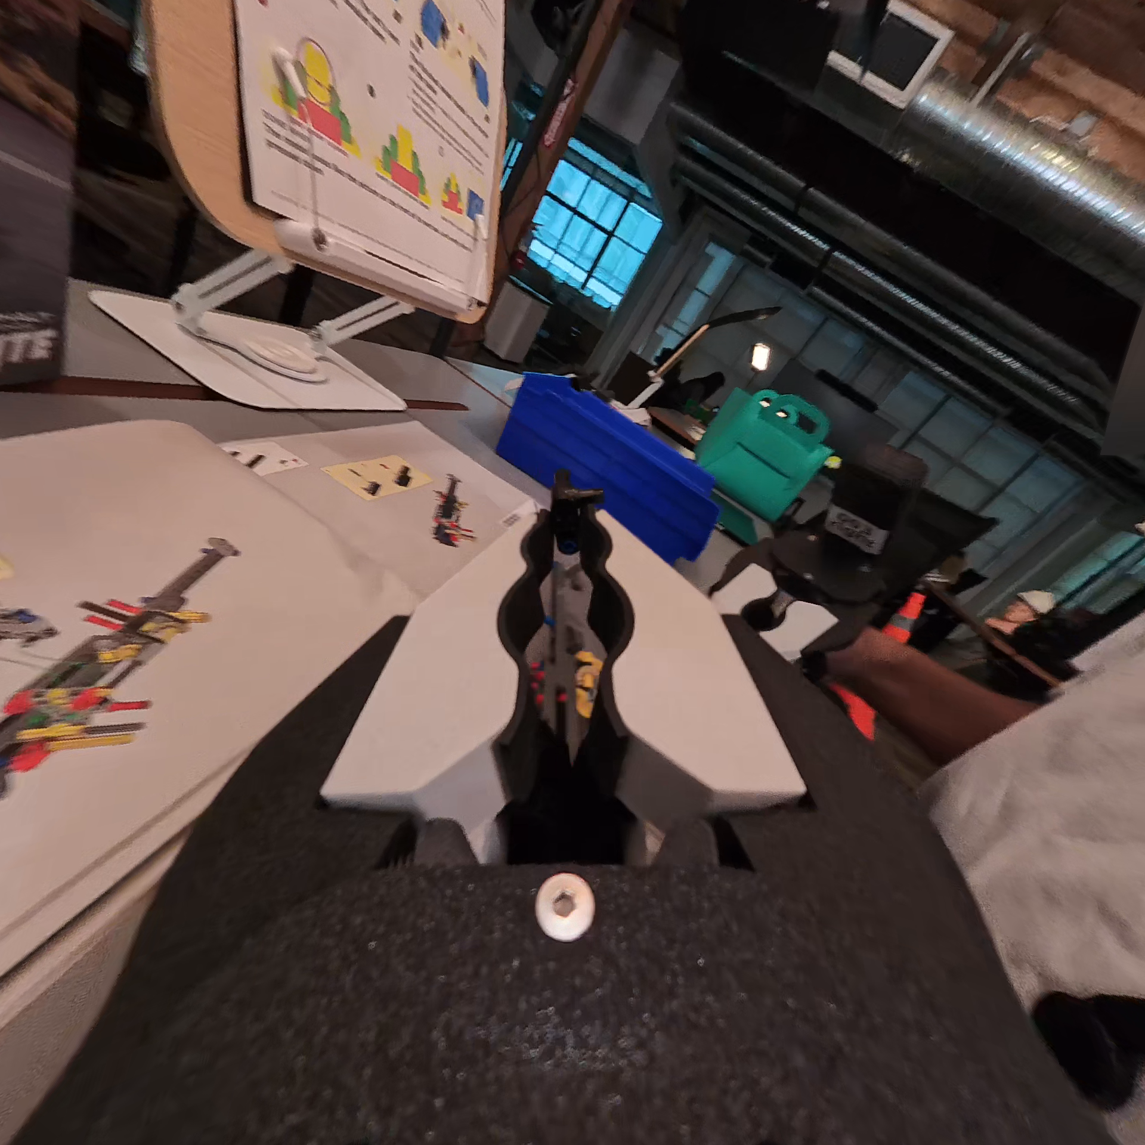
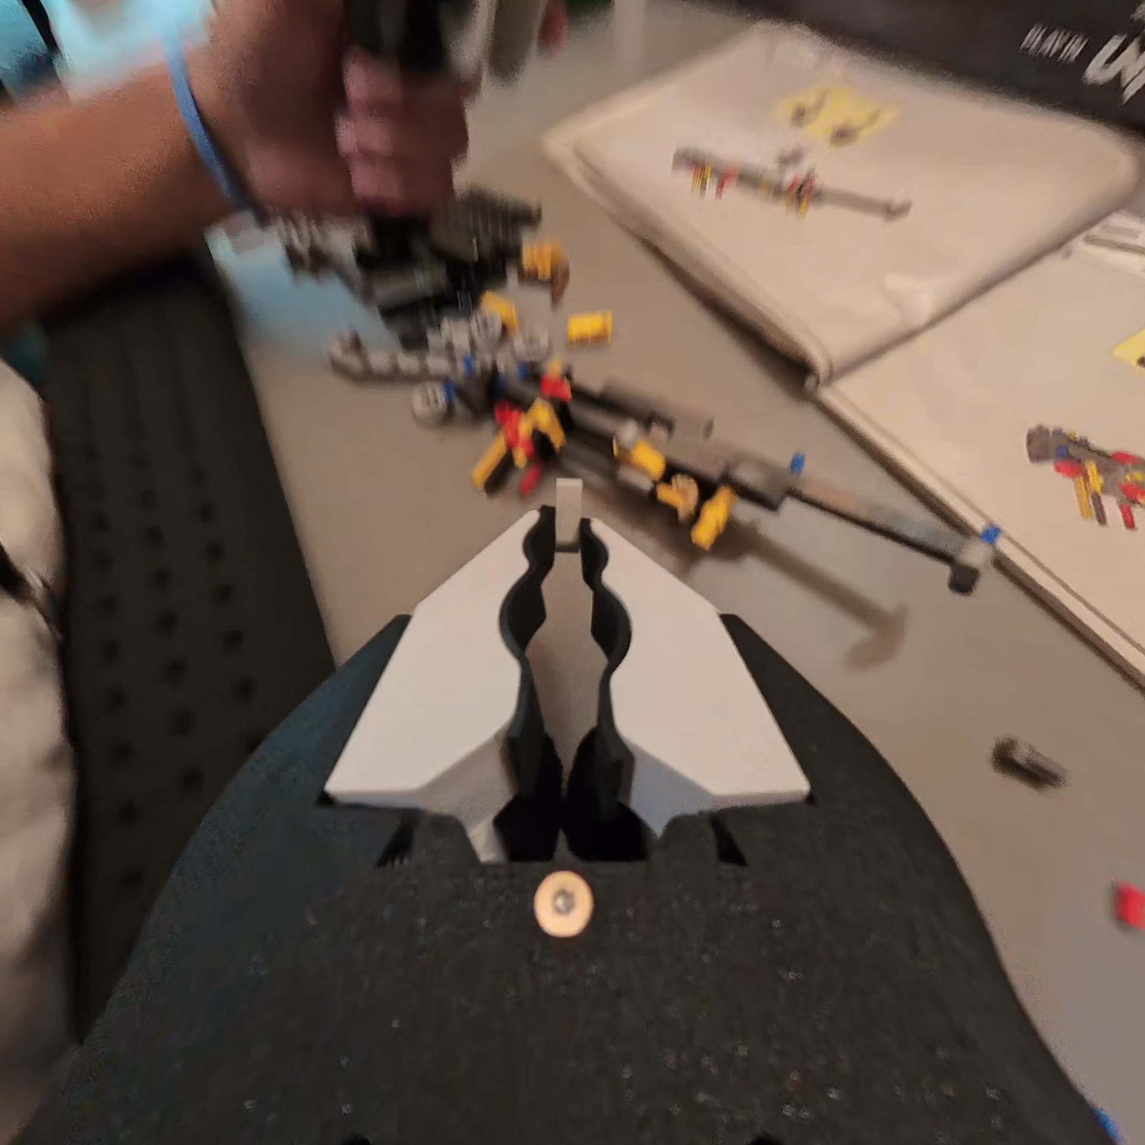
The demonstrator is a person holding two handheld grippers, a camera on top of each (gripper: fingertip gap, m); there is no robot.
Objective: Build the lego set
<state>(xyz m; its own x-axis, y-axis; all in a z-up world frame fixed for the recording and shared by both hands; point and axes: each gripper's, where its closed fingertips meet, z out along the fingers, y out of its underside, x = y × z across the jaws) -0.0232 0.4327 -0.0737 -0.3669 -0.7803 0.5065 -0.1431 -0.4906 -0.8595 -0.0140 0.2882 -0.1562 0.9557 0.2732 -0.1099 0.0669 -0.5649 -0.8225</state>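
Observation:
My left gripper [image 1: 567, 520] is shut on a slim grey lego assembly [image 1: 567, 669] with yellow, red and blue bits. The assembly runs lengthwise between the fingers and its black end pokes past the tips, held above the table. My right gripper [image 2: 565, 526] is shut on a small light grey piece [image 2: 569, 505] at its tips. It hovers above a long grey, yellow and red lego build [image 2: 731, 477] lying on the table. A pile of loose pieces [image 2: 446, 291] lies beyond it. The right wrist view is blurred.
An open instruction booklet [image 1: 155, 588] lies on the table and also shows in the right wrist view [image 2: 805, 248]. A book stand with a picture sheet [image 1: 372, 155], a blue bin [image 1: 607, 471] and a green bag [image 1: 768, 458] stand behind. A hand [image 2: 279, 124] is over the pile. Stray pieces [image 2: 1025, 762] lie at the right. The left gripper's tips are roughly 15 centimeters from the right gripper's.

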